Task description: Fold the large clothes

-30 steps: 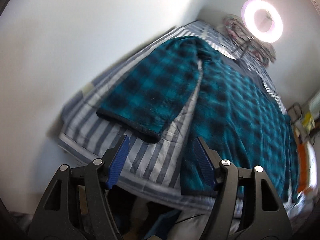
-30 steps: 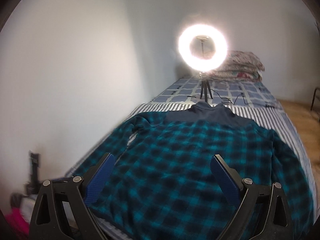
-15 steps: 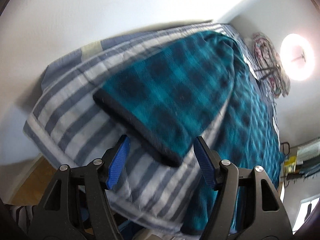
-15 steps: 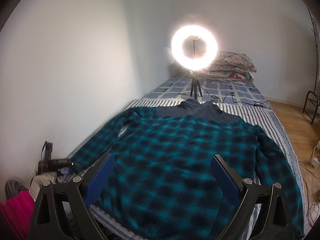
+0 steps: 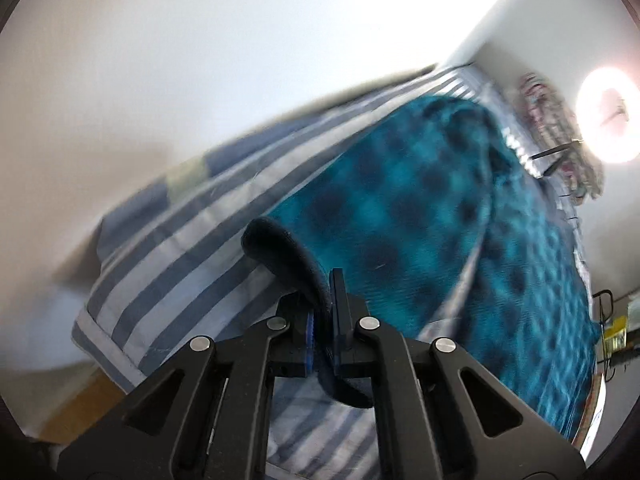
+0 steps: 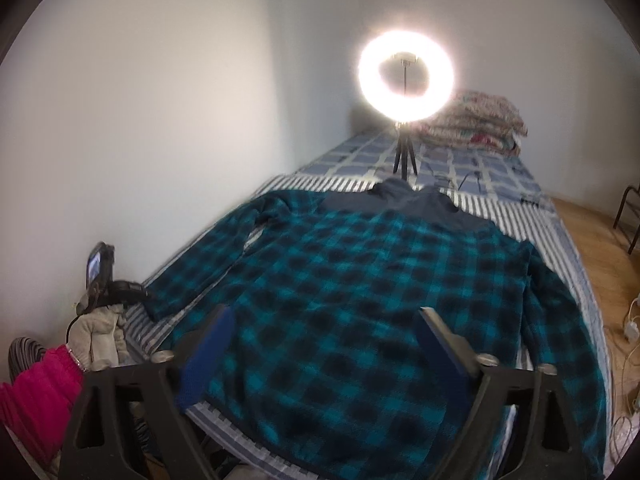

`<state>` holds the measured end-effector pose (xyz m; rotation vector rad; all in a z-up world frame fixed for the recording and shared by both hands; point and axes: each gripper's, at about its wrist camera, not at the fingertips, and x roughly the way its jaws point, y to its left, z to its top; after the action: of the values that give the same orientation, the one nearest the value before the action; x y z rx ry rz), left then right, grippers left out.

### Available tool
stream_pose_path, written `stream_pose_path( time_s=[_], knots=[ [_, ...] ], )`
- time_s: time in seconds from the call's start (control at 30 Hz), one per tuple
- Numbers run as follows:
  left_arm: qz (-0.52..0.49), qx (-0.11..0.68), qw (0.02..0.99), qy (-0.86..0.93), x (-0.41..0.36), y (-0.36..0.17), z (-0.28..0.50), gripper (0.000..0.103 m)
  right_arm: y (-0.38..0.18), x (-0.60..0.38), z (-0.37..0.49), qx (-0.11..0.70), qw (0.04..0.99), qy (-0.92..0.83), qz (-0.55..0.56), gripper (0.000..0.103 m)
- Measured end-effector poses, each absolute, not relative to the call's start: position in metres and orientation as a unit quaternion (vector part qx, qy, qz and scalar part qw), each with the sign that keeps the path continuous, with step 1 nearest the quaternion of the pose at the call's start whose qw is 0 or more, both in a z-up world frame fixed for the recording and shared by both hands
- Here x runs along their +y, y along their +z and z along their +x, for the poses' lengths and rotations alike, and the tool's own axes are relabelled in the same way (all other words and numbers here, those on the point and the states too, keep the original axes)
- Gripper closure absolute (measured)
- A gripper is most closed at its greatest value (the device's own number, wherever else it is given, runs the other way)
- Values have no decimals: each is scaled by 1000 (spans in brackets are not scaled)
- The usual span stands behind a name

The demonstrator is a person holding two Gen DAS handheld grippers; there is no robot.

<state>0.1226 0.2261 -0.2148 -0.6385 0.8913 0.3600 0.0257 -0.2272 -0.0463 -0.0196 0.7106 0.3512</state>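
Observation:
A teal-and-black plaid jacket (image 6: 360,280) lies spread flat on the bed, its dark collar toward the far end. My left gripper (image 5: 326,280) is shut on the dark cuff (image 5: 280,248) of the jacket's left sleeve (image 5: 392,200), and the cuff edge curls up out of the jaws. The right wrist view shows that gripper (image 6: 120,284) at the sleeve's end, held by a gloved hand (image 6: 100,332). My right gripper (image 6: 324,320) hovers over the jacket's lower hem. Its jaws are closing but stand wide, with the pads pressing on nothing.
The bed has a striped sheet (image 6: 520,216) and runs along a white wall on the left. A lit ring light on a tripod (image 6: 406,76) stands past the collar, with pillows (image 6: 476,120) behind it. Wooden floor (image 6: 592,240) and cables lie to the right. A pink sleeve (image 6: 36,396) shows at lower left.
My left gripper has come down to the sleeve cuff and shut on it. My right gripper's fingers have drawn a little closer together while it stayed over the hem.

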Motion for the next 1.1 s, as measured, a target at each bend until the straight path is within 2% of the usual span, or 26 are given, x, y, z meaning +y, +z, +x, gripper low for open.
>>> stream_pose_path(
  time_s=[0.13,0.27,0.5,0.73,0.9,1.1],
  knots=[
    [-204,386,889,141,196,-170,123,99,-58,-233,44,386,906,171,28,35],
    [-89,354,926,93,157,-124,124,100,-60,-236,71,412,892,178,59,36],
    [42,329,943,-1,98,-90,113,100,-51,-208,158,446,862,231,64,39],
    [184,299,934,-66,42,-98,98,100,-70,-127,284,498,812,292,87,40],
    [229,309,917,-104,23,-125,84,100,-94,-63,366,524,788,308,96,40],
    [237,334,903,-134,15,-148,85,100,-132,33,440,558,762,319,79,40]
  ],
)
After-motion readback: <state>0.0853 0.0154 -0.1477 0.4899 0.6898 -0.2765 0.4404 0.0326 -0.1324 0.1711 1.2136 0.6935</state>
